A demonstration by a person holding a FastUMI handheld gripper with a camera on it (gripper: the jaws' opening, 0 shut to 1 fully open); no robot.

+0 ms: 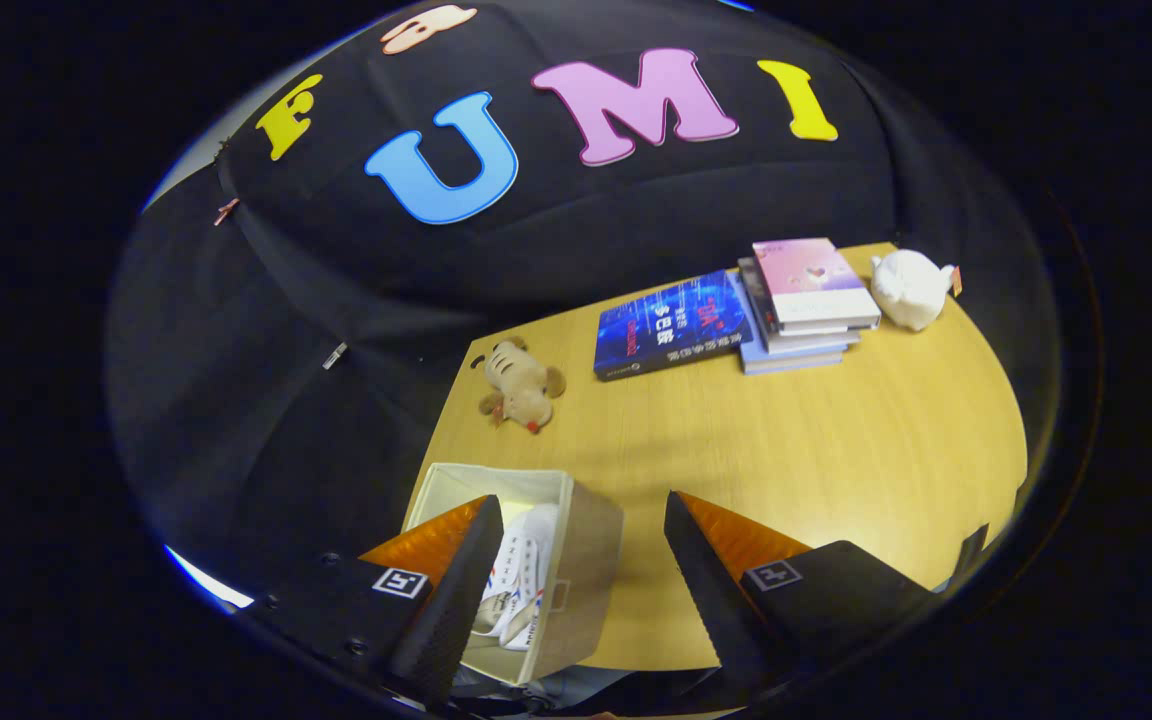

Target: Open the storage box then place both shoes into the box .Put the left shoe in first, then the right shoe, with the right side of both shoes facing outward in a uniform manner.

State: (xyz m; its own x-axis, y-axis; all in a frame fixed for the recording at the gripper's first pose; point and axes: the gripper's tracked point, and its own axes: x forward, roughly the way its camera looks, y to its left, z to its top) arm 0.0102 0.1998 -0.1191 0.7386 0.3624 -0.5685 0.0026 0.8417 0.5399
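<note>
**Two fingers apart above the open box, nothing held**

Saw the claw (576,585) spread wide and empty, raised over the near corner of the surface (836,450). Found the storage box (586,560) just under the fingers, its top open, one finger crossing its near wall and the other well to the side over bare wood. Noticed white shoe material (521,580) with small coloured marks lying inside the box, against the near wall; could not tell whether one shoe or both, nor which side faced outward, because the finger hid part of it.

Judged the step in hand as a check of the shoes in the box, or a search for the second shoe. Better to keep the claw open, look straight down into the box, and confirm the facing before any new grasp. Should avoid a push on the soft box wall, as it would probably bend or slide.

Beyond the fingers: a plush toy (519,385), a blue book (671,325), a stack of books (806,300), a white figurine (911,288).
</note>
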